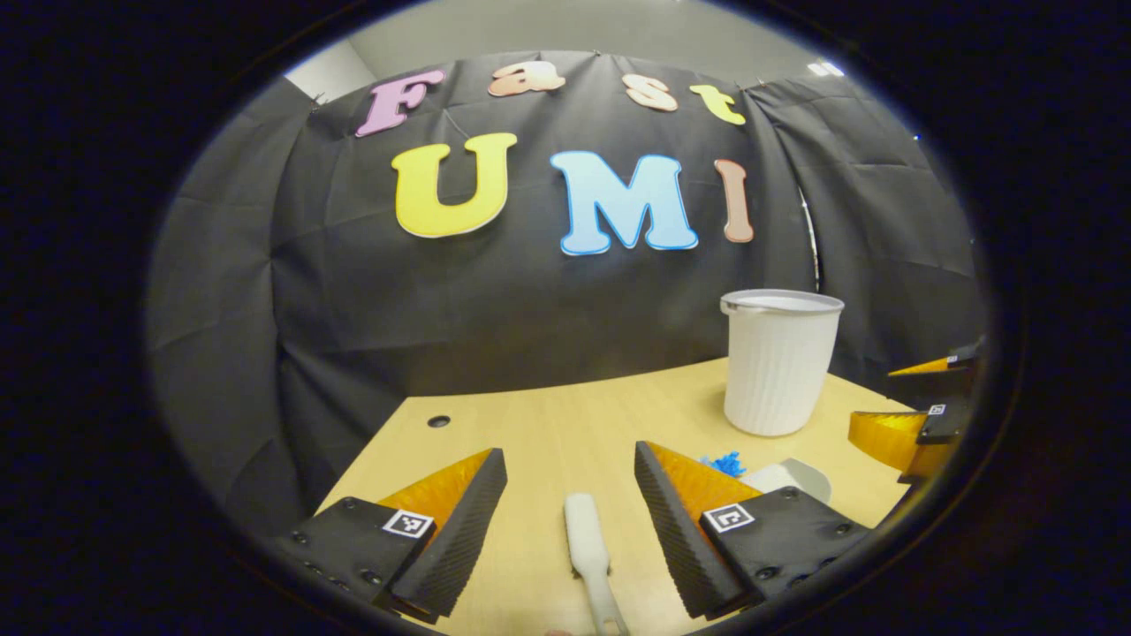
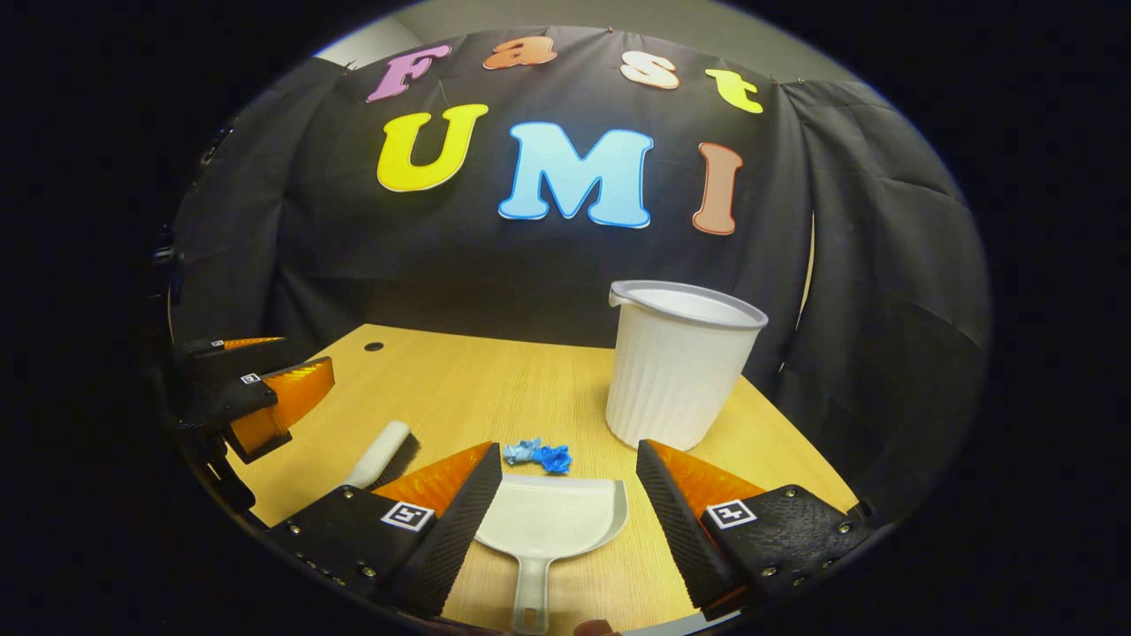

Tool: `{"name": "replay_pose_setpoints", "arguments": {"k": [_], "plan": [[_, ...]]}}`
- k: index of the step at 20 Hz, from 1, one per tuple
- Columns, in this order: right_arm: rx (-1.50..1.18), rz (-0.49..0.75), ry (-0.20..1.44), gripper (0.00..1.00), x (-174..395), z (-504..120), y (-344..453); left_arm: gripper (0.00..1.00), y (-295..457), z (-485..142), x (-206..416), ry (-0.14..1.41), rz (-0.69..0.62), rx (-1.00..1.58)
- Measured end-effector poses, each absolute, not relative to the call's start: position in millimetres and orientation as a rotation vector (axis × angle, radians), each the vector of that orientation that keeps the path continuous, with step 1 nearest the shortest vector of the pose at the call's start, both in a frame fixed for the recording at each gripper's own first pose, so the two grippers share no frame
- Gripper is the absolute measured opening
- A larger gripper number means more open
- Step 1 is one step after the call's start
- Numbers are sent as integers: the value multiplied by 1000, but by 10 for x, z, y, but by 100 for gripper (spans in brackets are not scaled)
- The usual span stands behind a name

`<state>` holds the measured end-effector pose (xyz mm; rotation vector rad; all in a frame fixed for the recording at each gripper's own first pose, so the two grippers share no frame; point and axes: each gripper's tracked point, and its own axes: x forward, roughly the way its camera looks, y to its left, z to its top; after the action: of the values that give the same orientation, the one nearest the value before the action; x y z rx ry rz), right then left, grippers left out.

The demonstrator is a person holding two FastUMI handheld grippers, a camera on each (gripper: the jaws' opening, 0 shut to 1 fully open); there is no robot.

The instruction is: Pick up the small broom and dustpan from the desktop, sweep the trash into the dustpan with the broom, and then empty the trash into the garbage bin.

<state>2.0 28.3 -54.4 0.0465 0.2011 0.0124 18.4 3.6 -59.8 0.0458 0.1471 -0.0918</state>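
- Nothing is picked up yet: your left gripper [image 1: 570, 481] and right gripper [image 2: 568, 481] both have jaws wide, empty.
- Broom [image 1: 590, 552], dustpan [image 2: 548, 521] lie on the surface; trash [image 2: 537, 455] unswept, bin [image 2: 679, 367] waiting.

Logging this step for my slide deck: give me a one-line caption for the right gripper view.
Right gripper open above the dustpan, blue trash just beyond, garbage bin behind.
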Motion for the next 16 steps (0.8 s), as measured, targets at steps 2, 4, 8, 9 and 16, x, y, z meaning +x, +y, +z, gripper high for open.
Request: {"name": "replay_pose_setpoints", "arguments": {"k": [2,4,8,9,16], "plan": [[54,22,241,96,8,-667,305,97,-10,-813,216,210,-115,44],[66,37,295,96,-16,-817,360,98,-53,-1041,223,282,-133,29],[85,54,401,96,-87,-1065,393,98,-79,-1491,264,430,-134,-4],[90,57,423,96,-99,-1103,397,96,-90,-1560,271,458,-135,-4],[123,80,627,96,-187,-1582,411,95,-22,-2137,348,661,-119,15]]}}
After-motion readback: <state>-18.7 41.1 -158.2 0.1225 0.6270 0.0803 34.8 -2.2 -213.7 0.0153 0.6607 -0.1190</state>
